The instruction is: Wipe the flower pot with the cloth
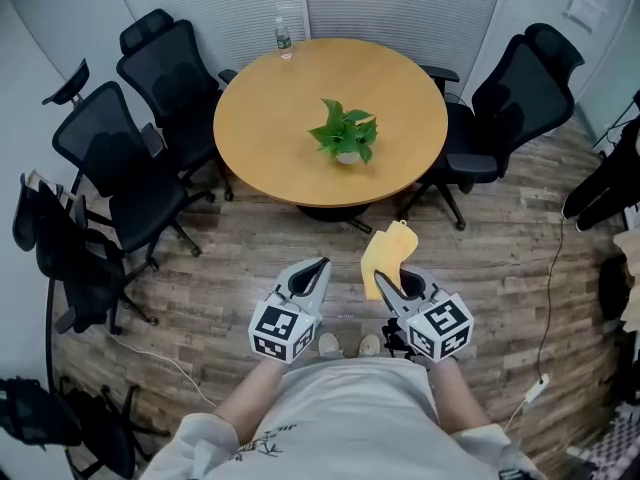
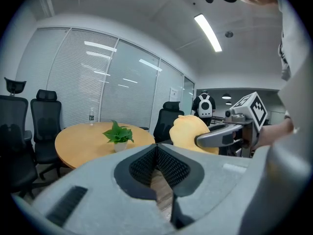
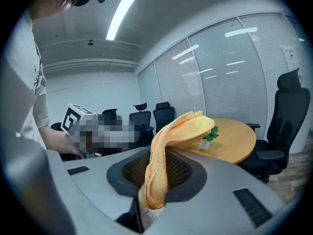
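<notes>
**Left gripper (image 1: pixel 321 263) shut and empty, right gripper (image 1: pixel 392 276) pinching the cloth, both short of the table**

In the left gripper view the left gripper (image 2: pixel 156 150) has its ribbed black pads pressed together with nothing between them. Just to its right, the right gripper (image 3: pixel 155 173) is clamped on a soft yellow-orange terry cloth (image 3: pixel 172 133). The cloth stands up out of the jaws and flops forward at its top, with a short tail hanging below the pads. In the head view the cloth (image 1: pixel 388 250) rises above the right gripper's tips. Both grippers are held side by side over the wood-pattern floor (image 1: pixel 240 268), close to the person's body.

The small white flower pot with a green leafy plant (image 1: pixel 347 154) stands upright near the middle of the round tan wooden table (image 1: pixel 270 118). It is well apart from both grippers, ahead of them and roughly in line with the gap between the two. A clear plastic bottle (image 1: pixel 283 36) stands at the table's far edge, left of centre. Black mesh office chairs stand at the table's left (image 1: pixel 165 68) and right (image 1: pixel 512 98).
</notes>
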Motion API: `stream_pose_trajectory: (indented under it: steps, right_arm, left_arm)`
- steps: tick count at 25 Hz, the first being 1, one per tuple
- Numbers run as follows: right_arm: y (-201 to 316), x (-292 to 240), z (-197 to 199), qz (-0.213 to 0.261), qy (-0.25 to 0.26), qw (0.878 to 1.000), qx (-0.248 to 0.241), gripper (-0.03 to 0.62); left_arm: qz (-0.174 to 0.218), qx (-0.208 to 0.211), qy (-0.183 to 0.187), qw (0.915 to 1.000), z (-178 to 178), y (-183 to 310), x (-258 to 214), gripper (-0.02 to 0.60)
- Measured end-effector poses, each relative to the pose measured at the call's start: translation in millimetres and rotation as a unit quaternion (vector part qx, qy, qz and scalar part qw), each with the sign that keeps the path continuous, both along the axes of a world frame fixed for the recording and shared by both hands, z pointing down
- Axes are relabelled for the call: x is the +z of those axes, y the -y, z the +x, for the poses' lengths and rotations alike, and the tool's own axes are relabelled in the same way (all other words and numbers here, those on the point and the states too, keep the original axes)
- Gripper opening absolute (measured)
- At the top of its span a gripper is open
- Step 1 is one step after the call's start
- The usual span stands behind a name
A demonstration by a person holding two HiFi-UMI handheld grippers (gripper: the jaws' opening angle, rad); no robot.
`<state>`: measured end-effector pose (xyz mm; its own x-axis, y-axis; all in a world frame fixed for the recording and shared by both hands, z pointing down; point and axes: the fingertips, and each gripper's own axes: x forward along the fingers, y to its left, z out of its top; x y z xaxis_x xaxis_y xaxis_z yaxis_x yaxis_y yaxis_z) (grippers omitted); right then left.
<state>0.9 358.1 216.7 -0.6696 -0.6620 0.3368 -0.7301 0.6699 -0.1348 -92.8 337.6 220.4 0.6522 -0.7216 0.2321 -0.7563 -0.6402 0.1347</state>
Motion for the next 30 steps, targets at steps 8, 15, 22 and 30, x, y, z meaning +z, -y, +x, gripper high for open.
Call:
stream_pose_trajectory:
  steps: [8, 15, 22, 30]
  right_arm:
    - [2.2, -1.1, -14.7, 0.008, 0.008, 1.000, 0.027, 0.066]
    - [6.8, 8.9, -19.9, -0.003, 0.005, 0.999, 0.034, 0.066]
    - [43.7, 18.1, -11.0, -0.002, 0.009, 0.999, 0.035, 0.066]
    - [103.7, 19.2, -3.8, -0.001, 0.002, 1.000, 0.019, 0.066]
  left_arm:
    - [0.001, 0.014, -0.002, 0.9999, -20.0, 2.6, 3.9, 0.011]
    - [-0.004, 0.019, -0.009, 0.9998, -25.6, 10.6, 10.6, 0.011]
    - [-0.003, 0.017, -0.007, 0.9998, -17.9, 45.0, 18.5, 0.011]
    - [-0.005, 0.008, -0.004, 1.0000, -9.0, 103.3, 20.5, 0.011]
